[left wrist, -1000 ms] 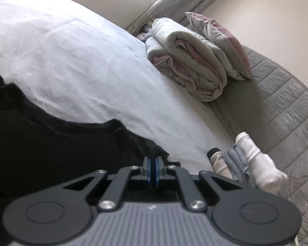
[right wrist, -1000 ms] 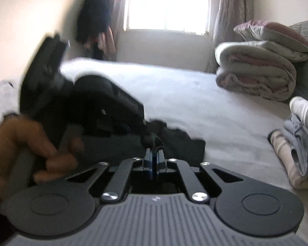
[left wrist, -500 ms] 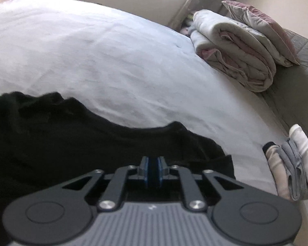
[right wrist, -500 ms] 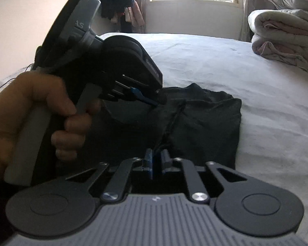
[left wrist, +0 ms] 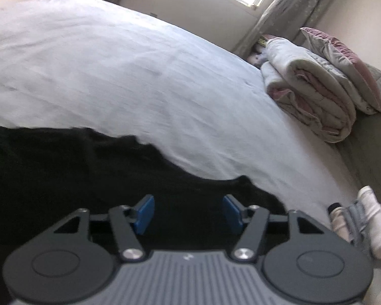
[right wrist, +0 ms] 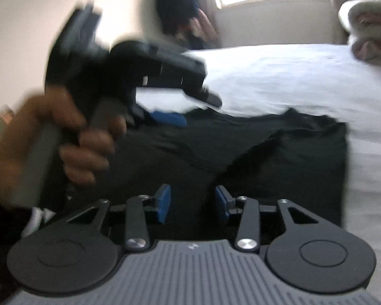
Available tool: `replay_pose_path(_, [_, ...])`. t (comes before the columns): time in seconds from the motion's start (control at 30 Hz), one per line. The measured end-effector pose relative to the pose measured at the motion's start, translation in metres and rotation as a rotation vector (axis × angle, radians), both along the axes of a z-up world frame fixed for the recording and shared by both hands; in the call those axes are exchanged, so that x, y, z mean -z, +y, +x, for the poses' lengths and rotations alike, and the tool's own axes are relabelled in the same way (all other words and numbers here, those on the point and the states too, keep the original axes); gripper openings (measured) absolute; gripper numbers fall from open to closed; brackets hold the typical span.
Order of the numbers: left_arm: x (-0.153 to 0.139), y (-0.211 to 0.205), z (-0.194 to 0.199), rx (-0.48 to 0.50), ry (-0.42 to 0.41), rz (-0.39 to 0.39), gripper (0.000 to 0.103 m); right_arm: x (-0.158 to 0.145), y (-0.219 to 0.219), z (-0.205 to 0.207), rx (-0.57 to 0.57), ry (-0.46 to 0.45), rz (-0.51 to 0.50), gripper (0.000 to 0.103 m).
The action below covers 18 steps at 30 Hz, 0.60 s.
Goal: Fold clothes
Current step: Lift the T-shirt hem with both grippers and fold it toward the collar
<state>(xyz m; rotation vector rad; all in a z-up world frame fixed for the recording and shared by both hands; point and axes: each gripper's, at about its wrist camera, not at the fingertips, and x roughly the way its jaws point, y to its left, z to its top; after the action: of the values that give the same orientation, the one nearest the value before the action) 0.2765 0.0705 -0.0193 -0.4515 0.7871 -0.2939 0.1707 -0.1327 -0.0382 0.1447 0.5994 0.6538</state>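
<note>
- A bed (left wrist: 114,81) covered by a white sheet fills most of both views; the whole scene is carried by it.
- A black garment (right wrist: 279,157) is spread flat on the sheet at the near edge of the bed, with one layer seen folded over another in the right wrist view; in the left wrist view its dark cloth (left wrist: 76,172) lies directly under the gripper.
- A rolled quilt (left wrist: 310,101) with a pillow (left wrist: 343,66) leaning on it is seen at the far right side of the bed, well apart from the garment.
- A small stack of folded clothes (left wrist: 358,223) — pale and grey pieces — is seen at the right edge, near the garment's corner.
- The left gripper (left wrist: 188,212) is held over the garment with its jaws spread wide; nothing is gripped between the blue pads, and contact with the cloth cannot be told.
- The right gripper (right wrist: 191,203) is likewise held over the black cloth, jaws parted somewhat less widely and empty.
- In the right wrist view the left gripper is seen blurred, its handle clasped by a hand (right wrist: 63,137) — above the garment's left part.
</note>
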Motion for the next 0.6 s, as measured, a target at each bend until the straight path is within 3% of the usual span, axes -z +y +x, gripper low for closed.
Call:
replay_pose_path(0.13, [-0.004, 0.015, -0.01, 0.037, -0.002, -0.029, 0.056, -0.005, -0.005, -0.004, -0.074, 0.005, 0.051, 0.044])
replay_pose_path(0.33, [0.016, -0.021, -0.001, 0.361, 0.01, -0.301, 0.05, 0.0, -0.012, 0.006, -0.03, 0.064, 0.058, 0.046])
replay_pose_path(0.4, [0.026, -0.033, 0.006, 0.4, 0.04, -0.318, 0.05, 0.002, -0.012, 0.008, -0.027, 0.082, 0.052, 0.046])
replay_pose_path(0.5, [0.035, -0.039, 0.012, 0.35, 0.056, -0.221, 0.05, 0.005, -0.013, 0.011, -0.021, 0.109, 0.043, 0.047])
replay_pose_path(0.57, [0.037, -0.036, 0.013, 0.293, 0.034, -0.151, 0.038, 0.005, -0.011, 0.012, -0.02, 0.107, 0.046, 0.048])
replay_pose_path(0.6, [0.038, -0.034, 0.013, 0.262, 0.022, -0.115, 0.038, 0.005, -0.01, 0.013, -0.015, 0.103, 0.046, 0.048])
